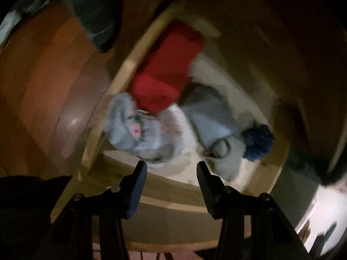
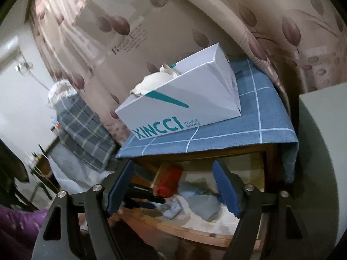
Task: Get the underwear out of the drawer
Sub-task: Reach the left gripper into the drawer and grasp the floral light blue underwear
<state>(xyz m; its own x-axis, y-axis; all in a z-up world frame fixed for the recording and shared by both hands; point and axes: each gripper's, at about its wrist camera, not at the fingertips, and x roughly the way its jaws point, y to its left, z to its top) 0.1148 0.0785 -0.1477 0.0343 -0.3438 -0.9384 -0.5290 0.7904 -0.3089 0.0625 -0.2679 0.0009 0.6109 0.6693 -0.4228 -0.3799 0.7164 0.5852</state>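
Left wrist view, blurred: left gripper [image 1: 171,165] points steeply down into the open drawer [image 1: 121,73], jaws parted to a middling gap, nothing between the pads, no contact with any cloth. Just past its fingertips [image 1: 142,169] lies a pale blue patterned garment [image 1: 134,127] with a pink spot, bunched against the drawer's left wall; whether it is the underwear I cannot tell for sure from the blur. Above it a red folded piece [image 1: 169,69] runs along the same wall. To the right a grey-blue folded piece [image 1: 208,114], then a dark blue fuzzy item [image 1: 259,142] near the right wall. White liner shows on the drawer floor. Brown floor left of the drawer. Right wrist view: right gripper [image 2: 173,186] sits outside and in front of the drawer [image 2: 195,234], angled slightly down, jaws wide, empty, touching nothing. Between its fingers the drawer contents show: the left gripper [image 2: 143,195] reaching in from the left, red piece [image 2: 170,182], pale blue garment [image 2: 173,208], grey-blue piece [image 2: 203,205]. Above the drawer, a blue checked cloth [image 2: 249,119] covers the cabinet top, with a white XINCCI shoebox [image 2: 180,104] on it, cream fabric [image 2: 156,80] poking out. Flowered curtain [image 2: 282,28] behind.
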